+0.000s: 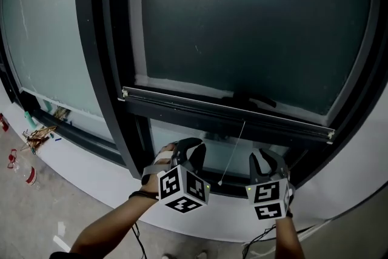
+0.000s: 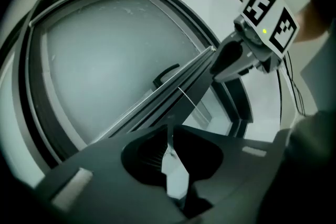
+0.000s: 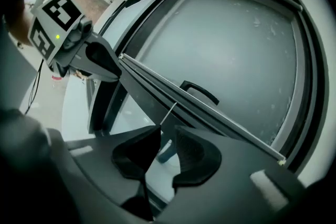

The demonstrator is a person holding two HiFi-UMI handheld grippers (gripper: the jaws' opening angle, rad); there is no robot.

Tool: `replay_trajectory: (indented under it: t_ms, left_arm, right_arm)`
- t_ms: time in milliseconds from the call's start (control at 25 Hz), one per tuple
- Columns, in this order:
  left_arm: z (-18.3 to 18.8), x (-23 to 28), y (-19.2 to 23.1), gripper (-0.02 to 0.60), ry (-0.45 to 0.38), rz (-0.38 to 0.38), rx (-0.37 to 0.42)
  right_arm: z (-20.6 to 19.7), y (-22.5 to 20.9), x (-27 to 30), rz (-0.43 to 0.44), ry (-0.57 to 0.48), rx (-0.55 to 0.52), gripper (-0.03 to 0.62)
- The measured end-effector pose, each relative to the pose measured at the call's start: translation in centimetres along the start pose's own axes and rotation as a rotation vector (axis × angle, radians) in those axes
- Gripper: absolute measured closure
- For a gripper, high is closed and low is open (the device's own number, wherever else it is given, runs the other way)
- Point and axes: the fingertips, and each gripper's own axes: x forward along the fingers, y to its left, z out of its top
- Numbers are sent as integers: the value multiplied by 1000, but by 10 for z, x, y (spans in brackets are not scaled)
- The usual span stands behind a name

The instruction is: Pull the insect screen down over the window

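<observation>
Insect screen drawn partway down, both grippers under its bar

The insect screen [image 1: 254, 15] is dark mesh over the upper window, ending in a black bottom bar [image 1: 182, 107] with a silver edge and a curved handle [image 1: 250, 99] at its middle. A thin pull cord [image 1: 233, 151] hangs over the bare glass [image 1: 176, 133] below. The left gripper [image 1: 189, 145] is at its 9 o'clock and the right gripper [image 1: 268, 159] at 3 o'clock. Both have their jaws slightly apart and empty.

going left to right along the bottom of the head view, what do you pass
litter on the floor → left gripper → pull cord → right gripper
</observation>
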Motion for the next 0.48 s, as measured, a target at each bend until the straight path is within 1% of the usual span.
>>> replay_trajectory:
  t_ms: [160,320,400,480]
  left_arm:
    - [-1,-28,-21,549,-38,-56,-193]
    - [-6,-54,-44,563,-66,-116,-379]
    - [-11,-66,-55,563,-78,-143,-449]
    - [-15,-75,-65,563,-85,-166,-499]
  right_arm:
    - [15,37,-21,44,-57,152,529]
    - [25,71,-46,81,-98,301,571]
    - [30,88,-57,100,-110,355,580]
    - [32,102,-66,115,-114,402,588]
